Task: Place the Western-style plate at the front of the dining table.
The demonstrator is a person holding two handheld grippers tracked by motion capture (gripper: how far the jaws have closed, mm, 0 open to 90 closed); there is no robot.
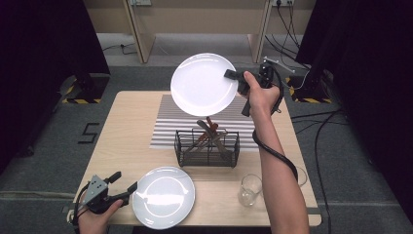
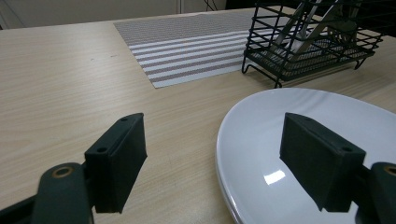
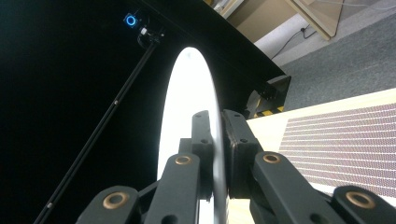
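held plate: white plate [image 1: 203, 84] lifted above far edge of striped mat [image 1: 170, 127], at 12 o'clock from wire basket [image 1: 207, 148]
right gripper: right gripper [image 1: 233, 75] clamped on held plate's rim at plate's 3 o'clock; rim sandwiched between both pads, seen edge-on in right gripper view [image 3: 215, 149]
held plate facing: tilted up on edge, flat face toward camera and slightly up; disc plane near vertical, no long axis
left gripper: left gripper [image 1: 124, 184] jaws spread wide, gripping nothing; near table's 7 o'clock corner
second plate: flat on table [image 1: 163, 196], rim between left jaws, one pad over plate, other over bare wood [image 2: 70, 93]; no contact
counts: plates 2; grippers 2; glass [image 1: 250, 190] 1; basket 1; mat 1
basket contents: utensils leaning crossed, count unclear
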